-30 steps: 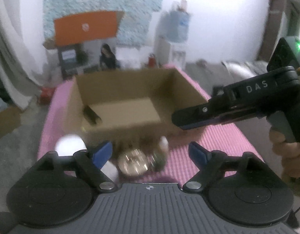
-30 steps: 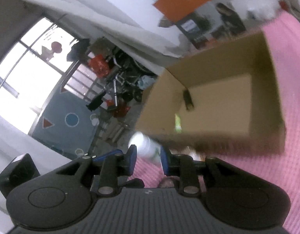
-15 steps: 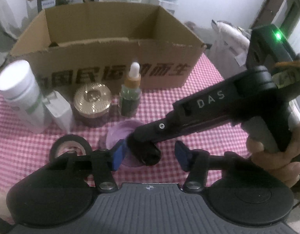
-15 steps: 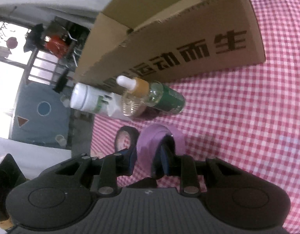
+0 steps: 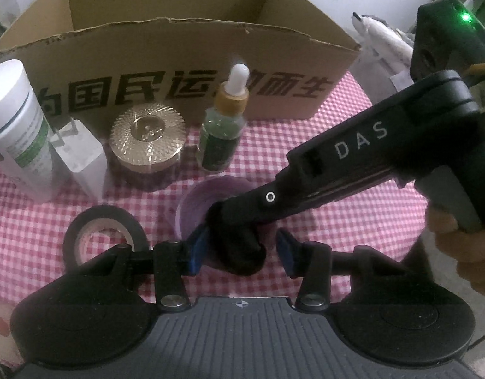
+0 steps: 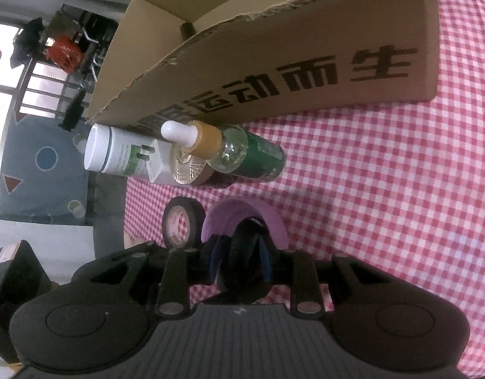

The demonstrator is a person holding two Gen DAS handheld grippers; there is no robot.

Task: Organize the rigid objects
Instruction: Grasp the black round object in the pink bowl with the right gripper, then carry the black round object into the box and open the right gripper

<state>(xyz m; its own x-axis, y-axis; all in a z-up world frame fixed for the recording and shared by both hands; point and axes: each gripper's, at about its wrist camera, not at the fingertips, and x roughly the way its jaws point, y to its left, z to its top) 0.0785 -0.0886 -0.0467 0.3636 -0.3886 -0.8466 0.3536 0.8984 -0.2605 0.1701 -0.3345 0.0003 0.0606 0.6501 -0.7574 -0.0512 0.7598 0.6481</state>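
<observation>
left wrist view showed the cardboard box standing open on the pink checked cloth, with bold black chinese characters printed across its front wall; the middle ones were partly covered by the dropper bottle. in front of the box stood, left to right, a white canister with a green-striped label too small to read, a white plug adapter, a gold-lidded jar and the dropper bottle. a black tape roll lay flat nearer the camera. the right gripper, its body marked "das" in white letters with a green light lit, reached down at the near rim of the purple tape roll. the left gripper had its blue pads set wide, around the right gripper's tip and holding nothing.

right wrist view showed the characters "运动而生" on the box. the right gripper was narrowed onto the wall of the purple tape roll, which rested on the cloth beside the black roll.
</observation>
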